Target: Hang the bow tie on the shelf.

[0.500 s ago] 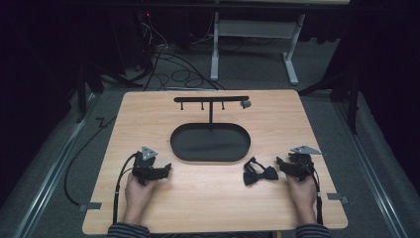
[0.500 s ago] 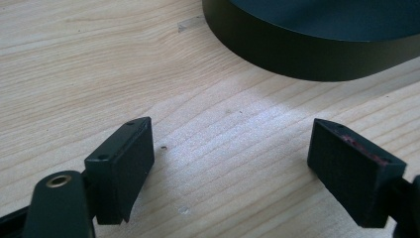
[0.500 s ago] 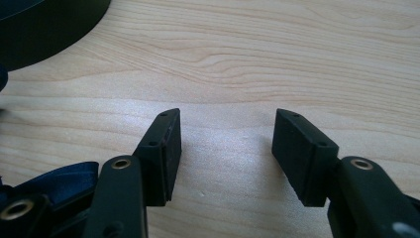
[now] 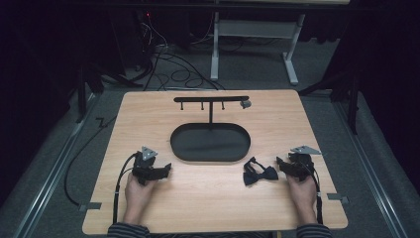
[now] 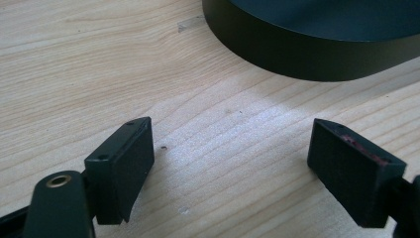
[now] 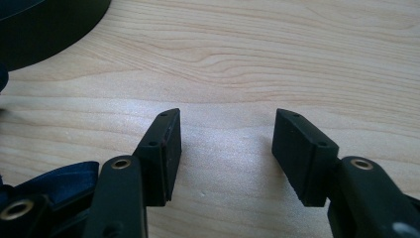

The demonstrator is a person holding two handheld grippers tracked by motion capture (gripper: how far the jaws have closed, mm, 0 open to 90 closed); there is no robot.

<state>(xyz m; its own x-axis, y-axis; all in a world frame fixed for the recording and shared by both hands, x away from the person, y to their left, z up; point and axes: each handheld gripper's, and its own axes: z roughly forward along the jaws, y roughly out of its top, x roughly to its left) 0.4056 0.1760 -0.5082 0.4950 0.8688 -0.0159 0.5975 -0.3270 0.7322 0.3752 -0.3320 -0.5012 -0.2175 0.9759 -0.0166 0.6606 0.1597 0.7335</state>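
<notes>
On the table (image 4: 198,198) the bow tie (image 4: 259,174) lies loose just beside our right gripper (image 4: 283,166), whose jaws stand apart and empty; our left gripper (image 5: 233,168) gapes too, so picking up and hanging on the stand (image 4: 211,100) remain

The left claw (image 5: 230,168) has its two black jaws wide apart, with nothing between them, just above the light wooden counter (image 5: 99,74). A black oval tray (image 5: 307,44) lies ahead.
</notes>
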